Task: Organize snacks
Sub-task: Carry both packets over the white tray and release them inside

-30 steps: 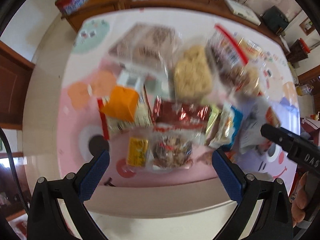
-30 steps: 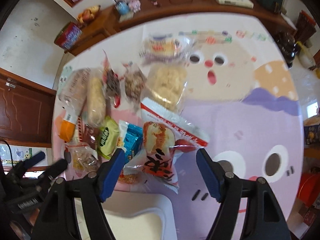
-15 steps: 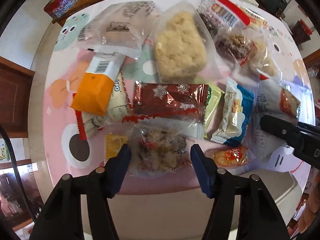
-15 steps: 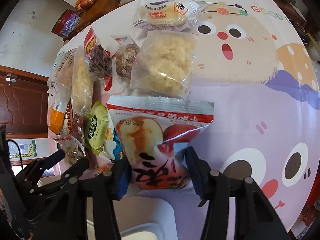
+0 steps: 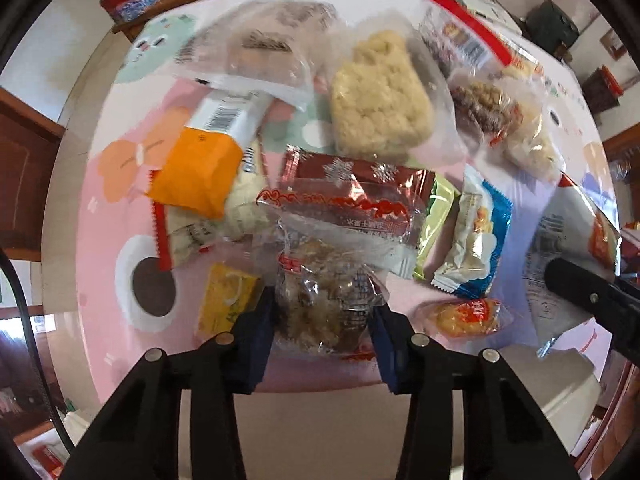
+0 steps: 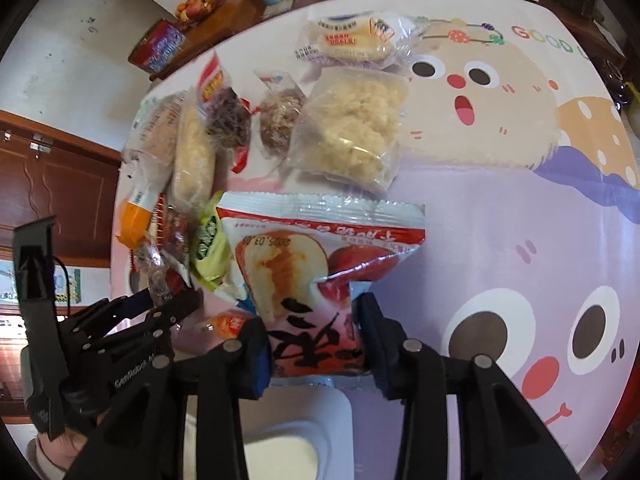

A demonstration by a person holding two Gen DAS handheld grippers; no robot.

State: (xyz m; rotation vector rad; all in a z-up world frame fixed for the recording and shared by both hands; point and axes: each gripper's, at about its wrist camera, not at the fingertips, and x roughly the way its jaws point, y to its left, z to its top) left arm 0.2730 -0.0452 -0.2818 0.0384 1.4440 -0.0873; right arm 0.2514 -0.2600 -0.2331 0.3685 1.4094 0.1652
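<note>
Red-white snack bag (image 6: 316,280) lengthwise away from right gripper (image 6: 316,348); fingers closing, pinching its near end.

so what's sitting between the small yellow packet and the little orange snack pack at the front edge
In the left wrist view, the clear bag of brownish snack lies between the yellow packet and the orange pack, with the left claw closing on it.

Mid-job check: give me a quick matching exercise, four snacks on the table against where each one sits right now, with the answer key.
Things:
1. clear nut-brittle packet
2. red-and-white bread bag
3. orange packet
4. blue-and-white packet

Places:
A. between the right gripper pads
B. between the left gripper pads
C. beside a green packet
D. left of the brown snowflake packet

Pairs: 1-B, 2-A, 3-D, 4-C
</note>
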